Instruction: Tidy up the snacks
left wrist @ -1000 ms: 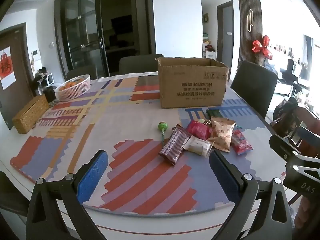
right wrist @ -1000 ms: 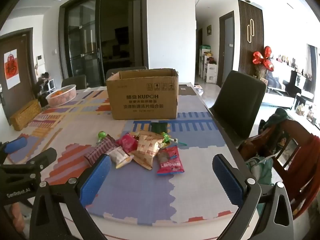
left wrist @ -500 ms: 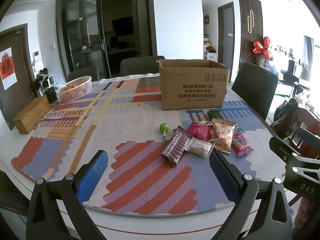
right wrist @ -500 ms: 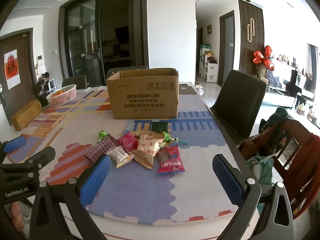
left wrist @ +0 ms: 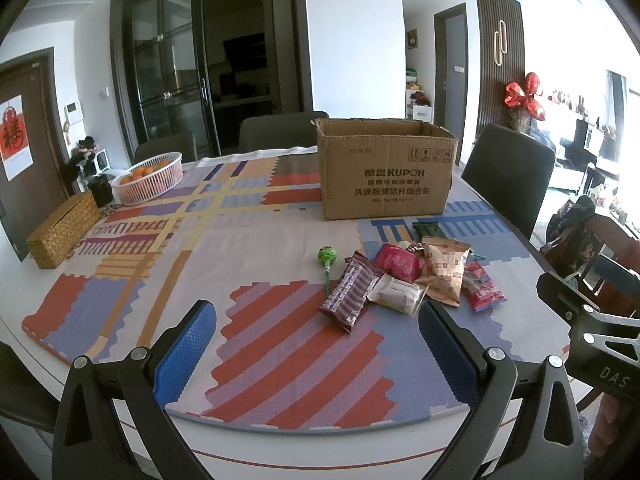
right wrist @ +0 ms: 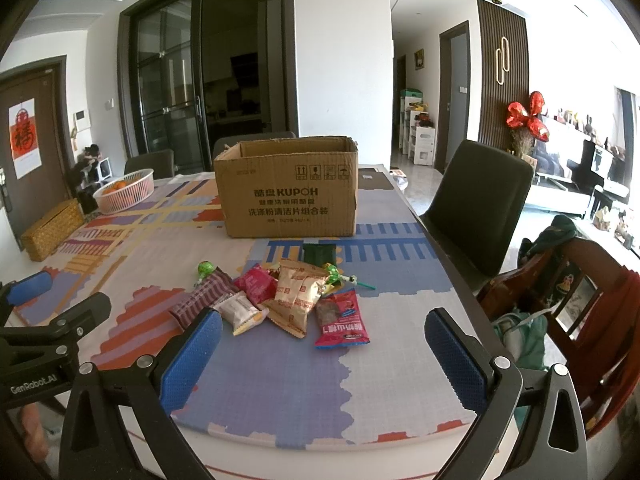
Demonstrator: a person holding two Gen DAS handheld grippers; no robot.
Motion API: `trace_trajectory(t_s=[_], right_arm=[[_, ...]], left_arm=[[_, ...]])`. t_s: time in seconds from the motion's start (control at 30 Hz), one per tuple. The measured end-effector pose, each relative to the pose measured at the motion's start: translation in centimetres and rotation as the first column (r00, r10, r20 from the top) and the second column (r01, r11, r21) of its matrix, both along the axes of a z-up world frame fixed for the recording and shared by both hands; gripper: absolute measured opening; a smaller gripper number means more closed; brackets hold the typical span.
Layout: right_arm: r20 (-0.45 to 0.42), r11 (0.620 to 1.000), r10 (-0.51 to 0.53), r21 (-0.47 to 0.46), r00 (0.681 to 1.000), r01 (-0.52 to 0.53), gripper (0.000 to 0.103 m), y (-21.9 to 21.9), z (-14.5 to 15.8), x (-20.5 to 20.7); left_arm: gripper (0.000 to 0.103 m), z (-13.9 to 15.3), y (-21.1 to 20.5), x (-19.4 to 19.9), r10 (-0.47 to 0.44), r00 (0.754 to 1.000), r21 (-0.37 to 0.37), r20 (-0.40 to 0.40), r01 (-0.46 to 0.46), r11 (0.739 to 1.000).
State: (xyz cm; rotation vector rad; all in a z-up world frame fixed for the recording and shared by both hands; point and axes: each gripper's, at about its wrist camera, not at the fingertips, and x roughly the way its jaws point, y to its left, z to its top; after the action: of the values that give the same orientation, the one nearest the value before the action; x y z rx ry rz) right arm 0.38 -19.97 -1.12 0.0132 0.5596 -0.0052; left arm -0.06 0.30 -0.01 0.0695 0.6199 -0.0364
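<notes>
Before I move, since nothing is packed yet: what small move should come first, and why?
Probably ease the right gripper forward onto the red packet: it is open and empty, and that packet lies nearest, at the pile's front edge, before the open cardboard box.

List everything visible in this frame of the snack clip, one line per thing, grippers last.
cardboard box: 1, brown, open top, standing behind the snacks
snack packets: about six, maroon, white, pink, tan, red, dark green, piled on the mat in front of the box
lollipops: 2 seen, green heads, at the pile's edges
table mat: 1, multicoloured patchwork, covering the table
fruit basket: 1, white, holding oranges, far left
woven box: 1, tan, left edge
chairs: several, dark, around the table
left gripper: 1, black with blue pads, open, empty
right gripper: 1, same, open, empty
</notes>
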Motion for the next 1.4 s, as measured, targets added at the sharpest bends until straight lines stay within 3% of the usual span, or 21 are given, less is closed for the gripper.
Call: trace_trajectory(t_s=[1.4], right_arm=[[-0.017,1.000,0.017,0.007,1.000,-0.017,0.103,0.38,-0.36,0.43]], left_arm=[[0.103,0.05,-0.01,0.18,0.001,1.000,0.009,-0.007,-0.001,1.000]])
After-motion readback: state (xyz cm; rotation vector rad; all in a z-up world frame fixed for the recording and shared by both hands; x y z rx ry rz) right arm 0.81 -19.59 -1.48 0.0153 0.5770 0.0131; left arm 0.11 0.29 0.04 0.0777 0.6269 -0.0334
